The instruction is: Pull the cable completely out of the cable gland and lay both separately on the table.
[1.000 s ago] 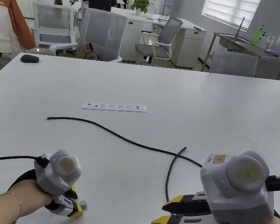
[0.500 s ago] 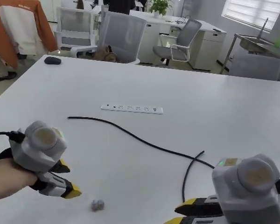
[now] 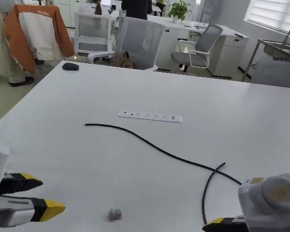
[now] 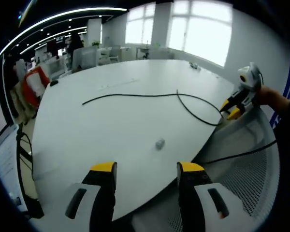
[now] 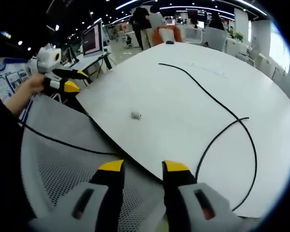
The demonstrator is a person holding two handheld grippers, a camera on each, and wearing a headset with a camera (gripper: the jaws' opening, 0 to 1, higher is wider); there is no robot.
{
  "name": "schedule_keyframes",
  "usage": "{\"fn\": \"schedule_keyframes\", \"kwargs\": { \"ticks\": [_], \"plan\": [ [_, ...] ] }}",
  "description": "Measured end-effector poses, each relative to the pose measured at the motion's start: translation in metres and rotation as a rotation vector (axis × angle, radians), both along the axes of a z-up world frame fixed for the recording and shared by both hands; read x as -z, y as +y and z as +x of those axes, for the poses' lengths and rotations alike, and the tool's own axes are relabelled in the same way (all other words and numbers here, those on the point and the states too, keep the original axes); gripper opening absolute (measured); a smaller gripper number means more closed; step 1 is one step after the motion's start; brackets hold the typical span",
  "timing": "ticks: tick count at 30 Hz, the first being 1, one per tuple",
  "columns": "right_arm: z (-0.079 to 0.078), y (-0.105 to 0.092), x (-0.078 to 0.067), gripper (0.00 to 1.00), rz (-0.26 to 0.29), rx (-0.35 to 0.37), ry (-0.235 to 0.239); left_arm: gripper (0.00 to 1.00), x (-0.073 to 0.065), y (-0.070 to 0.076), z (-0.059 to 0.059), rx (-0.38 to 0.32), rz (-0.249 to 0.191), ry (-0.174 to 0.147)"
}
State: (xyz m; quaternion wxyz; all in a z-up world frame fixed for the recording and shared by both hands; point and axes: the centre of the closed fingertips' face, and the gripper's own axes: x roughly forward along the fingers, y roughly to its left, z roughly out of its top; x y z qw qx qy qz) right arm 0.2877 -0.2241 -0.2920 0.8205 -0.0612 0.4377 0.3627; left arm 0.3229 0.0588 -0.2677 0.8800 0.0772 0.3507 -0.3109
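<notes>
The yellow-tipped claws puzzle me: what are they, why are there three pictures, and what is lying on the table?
There is no robot here. A person holds a two-jaw tool in each hand, called a hand-held gripper. The wide picture comes from a camera on the person's head. The two round pictures come from cameras riding on the left hand-held gripper and the right hand-held gripper, each looking along its own yellow-tipped jaws. On the white table lie a long black cable, a small grey cable gland apart from it, a white power strip and a dark computer mouse near the far edge. Both pairs of jaws stand open and hold nothing.
</notes>
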Motion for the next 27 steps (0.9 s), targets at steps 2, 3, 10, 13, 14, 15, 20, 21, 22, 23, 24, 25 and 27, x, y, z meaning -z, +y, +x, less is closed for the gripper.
{"fn": "schedule_keyframes", "kwargs": {
  "ticks": [2, 3, 10, 13, 14, 15, 20, 21, 22, 23, 24, 25, 27],
  "plan": [
    [-0.001, 0.0, 0.004, 0.32, 0.029, 0.052, 0.017, 0.5, 0.007, 0.005, -0.004, -0.027, 0.011, 0.001],
    [-0.003, 0.001, 0.007, 0.34, 0.039, 0.065, 0.023, 0.5, 0.008, 0.006, -0.006, -0.034, 0.01, 0.007],
    [-0.012, 0.001, 0.02, 0.39, 0.048, 0.081, 0.052, 0.52, 0.003, 0.015, -0.009, -0.112, -0.023, -0.024],
    [-0.014, -0.001, 0.021, 0.41, 0.036, 0.081, 0.057, 0.53, 0.004, 0.018, -0.009, -0.128, -0.024, -0.028],
    [-0.014, -0.001, 0.021, 0.41, 0.038, 0.083, 0.055, 0.54, 0.004, 0.019, -0.009, -0.133, -0.032, -0.025],
    [-0.014, -0.002, 0.02, 0.41, 0.041, 0.086, 0.055, 0.54, 0.005, 0.018, -0.011, -0.127, -0.042, -0.02],
    [-0.011, -0.006, 0.017, 0.44, 0.036, 0.112, 0.048, 0.53, 0.002, 0.019, -0.012, -0.123, -0.055, -0.023],
    [-0.011, -0.006, 0.016, 0.44, 0.035, 0.108, 0.047, 0.53, 0.002, 0.02, -0.012, -0.125, -0.058, -0.024],
    [-0.011, -0.005, 0.015, 0.44, 0.037, 0.102, 0.045, 0.53, 0.001, 0.02, -0.012, -0.127, -0.06, -0.023],
    [-0.01, -0.005, 0.013, 0.44, 0.038, 0.102, 0.044, 0.53, 0.001, 0.02, -0.012, -0.127, -0.06, -0.022],
    [-0.009, -0.004, 0.012, 0.44, 0.04, 0.101, 0.04, 0.53, 0.001, 0.02, -0.012, -0.125, -0.058, -0.021],
    [-0.009, -0.004, 0.011, 0.44, 0.04, 0.1, 0.038, 0.53, 0.001, 0.02, -0.012, -0.124, -0.056, -0.021],
    [-0.007, -0.002, 0.009, 0.44, 0.046, 0.096, 0.033, 0.52, 0.001, 0.018, -0.012, -0.116, -0.056, -0.025]
  ]
}}
